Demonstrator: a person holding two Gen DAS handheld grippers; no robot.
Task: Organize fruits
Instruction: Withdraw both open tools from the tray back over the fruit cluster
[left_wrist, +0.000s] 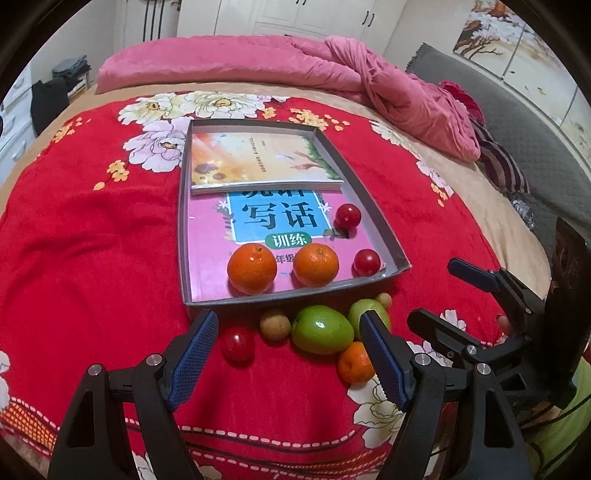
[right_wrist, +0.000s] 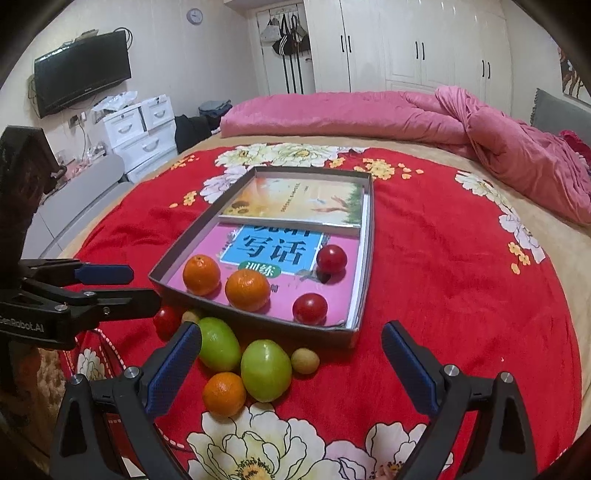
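Observation:
A grey tray (left_wrist: 373, 184) (right_wrist: 192, 245) on the red bedspread holds two books, two oranges (left_wrist: 252, 268) (left_wrist: 316, 265) and two red fruits (left_wrist: 348, 216) (left_wrist: 366, 262). In front of it lie a red fruit (left_wrist: 238, 344), a small brown fruit (left_wrist: 275, 325), two green fruits (left_wrist: 322, 334) (right_wrist: 265, 370), a small orange (left_wrist: 355, 362) (right_wrist: 224, 393) and another brown fruit (right_wrist: 305, 360). My left gripper (left_wrist: 291, 354) is open and empty above the loose fruits. My right gripper (right_wrist: 291, 365) is open and empty over them too; it also shows in the left wrist view (left_wrist: 439, 291).
A pink quilt (left_wrist: 280, 62) lies bunched at the far side of the bed. White drawers (right_wrist: 144, 133) and a wall television (right_wrist: 83, 72) stand to the left. The red bedspread (left_wrist: 92, 240) spreads around the tray.

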